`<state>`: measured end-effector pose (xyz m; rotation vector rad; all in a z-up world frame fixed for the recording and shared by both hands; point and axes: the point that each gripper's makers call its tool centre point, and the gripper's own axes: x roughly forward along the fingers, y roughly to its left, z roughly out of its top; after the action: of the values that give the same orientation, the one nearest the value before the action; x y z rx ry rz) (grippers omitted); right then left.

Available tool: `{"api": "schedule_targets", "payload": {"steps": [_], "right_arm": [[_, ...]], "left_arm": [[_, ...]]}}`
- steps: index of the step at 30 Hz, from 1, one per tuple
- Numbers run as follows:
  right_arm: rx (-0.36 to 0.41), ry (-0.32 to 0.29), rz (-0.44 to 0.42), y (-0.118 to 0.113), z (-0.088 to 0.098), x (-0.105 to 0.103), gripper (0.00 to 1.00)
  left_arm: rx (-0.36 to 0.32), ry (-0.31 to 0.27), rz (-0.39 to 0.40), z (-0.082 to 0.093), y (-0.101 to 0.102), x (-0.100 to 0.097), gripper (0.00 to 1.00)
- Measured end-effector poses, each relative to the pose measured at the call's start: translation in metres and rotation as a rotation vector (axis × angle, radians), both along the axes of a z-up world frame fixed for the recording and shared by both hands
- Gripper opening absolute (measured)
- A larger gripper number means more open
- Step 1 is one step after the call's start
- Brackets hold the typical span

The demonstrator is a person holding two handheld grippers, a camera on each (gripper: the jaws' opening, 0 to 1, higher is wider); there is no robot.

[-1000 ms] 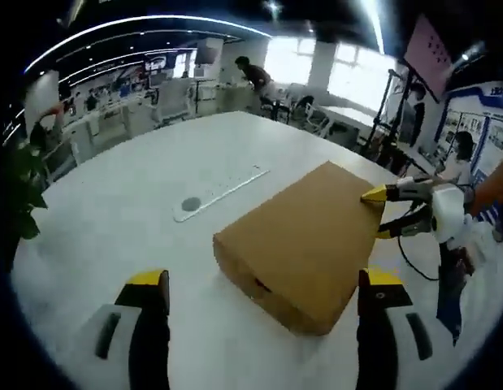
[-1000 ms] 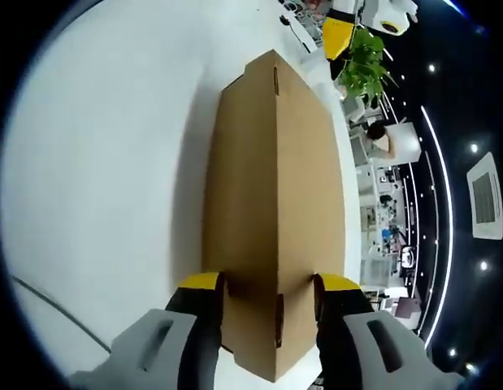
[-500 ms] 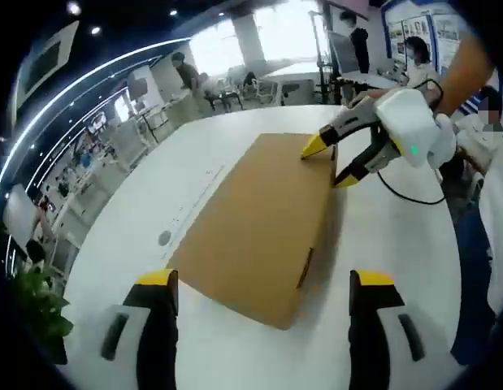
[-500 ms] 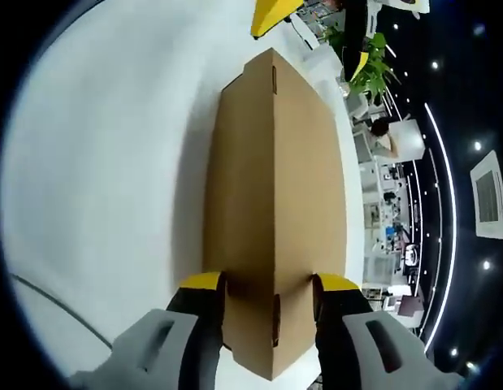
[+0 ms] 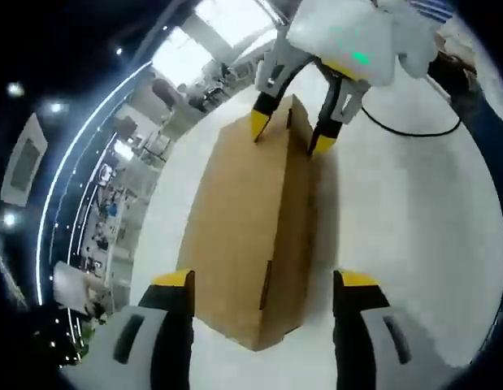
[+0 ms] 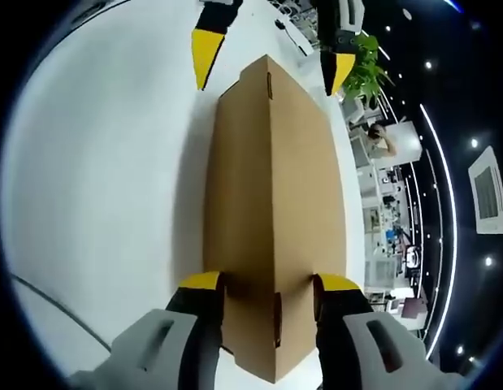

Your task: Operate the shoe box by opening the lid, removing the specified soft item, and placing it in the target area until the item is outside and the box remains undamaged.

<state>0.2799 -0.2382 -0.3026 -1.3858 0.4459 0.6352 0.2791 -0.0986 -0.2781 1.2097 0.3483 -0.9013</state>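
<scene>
A closed brown cardboard shoe box lies on the white table, seen along one long edge with a face on each side. In the left gripper view my left gripper is open wide, with the box's near end between its jaws and a gap on both sides. At the far end my right gripper has one jaw on each face of the box. In the right gripper view the shoe box runs away from my right gripper, whose jaws press its near end. My left gripper straddles the far end.
A black cable trails over the white table beside my right gripper. A green plant and office desks stand beyond the table's edge. Bare tabletop lies on both sides of the box.
My left gripper has swung round to the box's end and now looks along its length, its jaws on either side of it. The box and my right gripper have stayed put.
</scene>
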Motion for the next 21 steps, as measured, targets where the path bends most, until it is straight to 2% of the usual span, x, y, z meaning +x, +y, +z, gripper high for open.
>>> {"api": "schedule_targets", "payload": {"steps": [2,4,8,11,14,17,21], "right_arm": [[0.003,0.0,0.009,0.0,0.0,0.0,0.42],[0.004,0.002,0.021,-0.001,0.001,0.0,0.42],[0.012,0.004,0.033,0.0,0.001,0.0,0.42],[0.015,0.001,0.036,-0.001,0.0,0.001,0.42],[0.019,0.002,0.031,-0.002,0.0,0.001,0.42],[0.02,0.0,0.031,-0.003,0.001,0.0,0.42],[0.022,0.001,0.029,-0.003,0.001,0.0,0.42]], "left_arm": [[0.02,-0.037,-0.008,0.0,-0.002,0.001,0.6],[0.015,-0.047,-0.001,-0.001,-0.007,0.001,0.6],[0.067,-0.109,-0.004,0.0,-0.007,0.005,0.57],[0.094,-0.11,-0.007,-0.007,-0.006,0.005,0.53],[0.145,-0.142,-0.049,-0.009,-0.006,0.005,0.52],[0.153,-0.142,-0.052,-0.013,-0.006,0.008,0.47],[0.151,-0.146,-0.015,-0.016,-0.003,0.013,0.47]]}}
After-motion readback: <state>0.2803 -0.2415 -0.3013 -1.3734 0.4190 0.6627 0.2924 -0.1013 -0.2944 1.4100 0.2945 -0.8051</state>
